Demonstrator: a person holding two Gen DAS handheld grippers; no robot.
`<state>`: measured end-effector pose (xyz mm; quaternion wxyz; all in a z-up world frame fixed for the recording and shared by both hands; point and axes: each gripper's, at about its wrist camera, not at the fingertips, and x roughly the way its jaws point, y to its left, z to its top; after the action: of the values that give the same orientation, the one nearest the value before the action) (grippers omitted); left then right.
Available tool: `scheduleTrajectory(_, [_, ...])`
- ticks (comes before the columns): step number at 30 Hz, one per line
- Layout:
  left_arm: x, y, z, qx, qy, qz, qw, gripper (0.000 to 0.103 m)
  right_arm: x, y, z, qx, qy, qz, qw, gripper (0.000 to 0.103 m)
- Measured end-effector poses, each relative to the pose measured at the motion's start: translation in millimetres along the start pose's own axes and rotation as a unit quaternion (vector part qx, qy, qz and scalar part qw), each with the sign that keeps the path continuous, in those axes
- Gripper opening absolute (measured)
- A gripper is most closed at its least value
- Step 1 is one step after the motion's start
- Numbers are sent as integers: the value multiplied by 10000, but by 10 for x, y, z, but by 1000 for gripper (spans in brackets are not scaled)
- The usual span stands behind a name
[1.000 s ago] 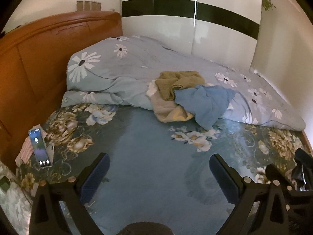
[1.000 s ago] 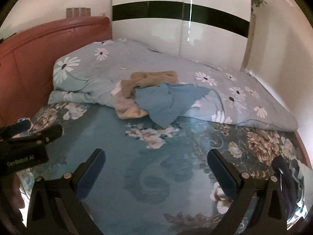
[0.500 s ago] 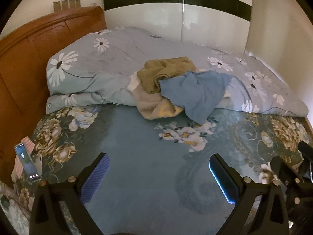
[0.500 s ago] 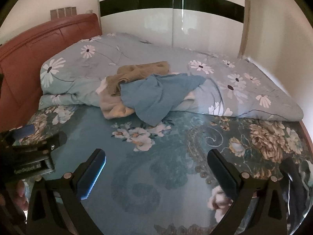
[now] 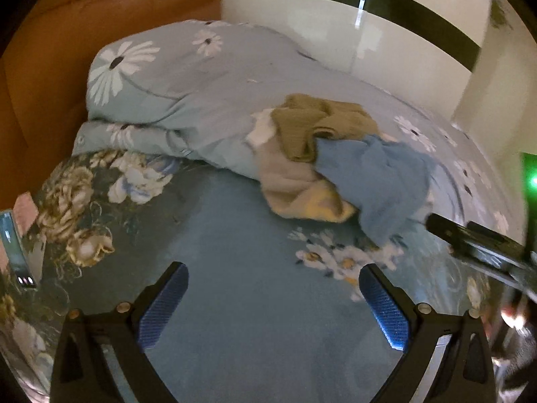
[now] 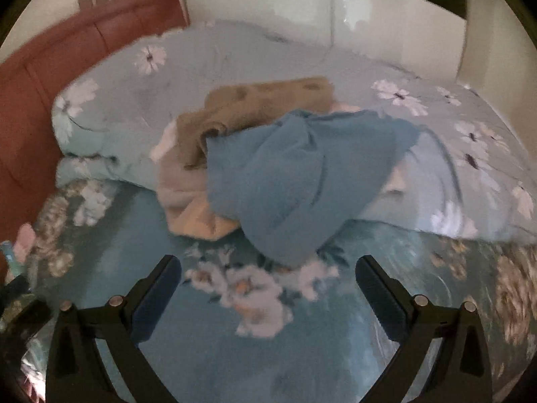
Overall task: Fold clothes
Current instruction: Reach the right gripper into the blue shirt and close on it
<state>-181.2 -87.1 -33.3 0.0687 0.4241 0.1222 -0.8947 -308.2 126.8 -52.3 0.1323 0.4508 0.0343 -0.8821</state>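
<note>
The right gripper point(image 6: 268, 295) hangs with its blue-padded jaws spread wide and empty, just short of the drooping lower edge of the crumpled blue cotton garment point(image 6: 295, 181). The left gripper point(image 5: 273, 305) is likewise agape and holds nothing, over the bare teal floral bedsheet point(image 5: 241, 241), well apart from the clothes.

The blue garment is the nearest piece of a small heap that lies against the front fold of the pale blue daisy-print duvet point(image 5: 188, 100). Beside the blue garment, toward the headboard, a beige-and-yellow soft garment point(image 5: 295, 194) spills onto the sheet; an olive-brown knitted piece point(image 5: 319, 124) sits above the blue one, partly overlapping it.

The step in hand looks like taking the blue garment first. It would go best with a pinch on one layer at the hanging edge, lifted clear before it is pulled toward the open sheet, as the olive piece may drag along. The left gripper should seek a second corner so the cloth can be spread flat.

Beyond the heap stands the orange-brown wooden headboard point(image 5: 50, 67); a lit smartphone point(image 5: 16, 255) lies at the sheet's edge below it, away from the folding space. Motion blur softens the right wrist view.
</note>
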Motion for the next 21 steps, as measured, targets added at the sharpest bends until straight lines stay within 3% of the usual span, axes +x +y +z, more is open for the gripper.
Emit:
scheduleTrajectory(3, [161,137,-7,-291,-2,13,9996,103,539,74,127,-215,307,-10,9993,100])
scheduleTrajectory(6, [285,265,-30,-565,60,-140,9983,103,974,76,80,-341,811,-239,9958,70])
scheduleTrajectory(10, [403,362,-59,-808,162,-378,9959,103,1356,43,-101,-576,1195,-520,9898,68])
scheduleTrajectory(12, [440,386,-65,-871,193,-435,9951,103,1451,26,-121,-605,1232,-628,9885,65])
scheduleTrajectory(14, [467,401,-66,-905,215,-461,9946,103,1478,-11,-100,-539,1205,-743,9885,56])
scheduleTrajectory(16, [481,406,-62,-881,284,-498,9945,103,1448,-66,-45,-396,1122,-857,9892,33])
scheduleTrajectory(19, [446,411,-69,-765,386,-506,9950,103,1240,-177,75,-164,880,-944,9915,15])
scheduleTrajectory(21, [416,419,-72,-720,505,-539,9947,103,1030,-245,174,-98,723,-947,9928,13])
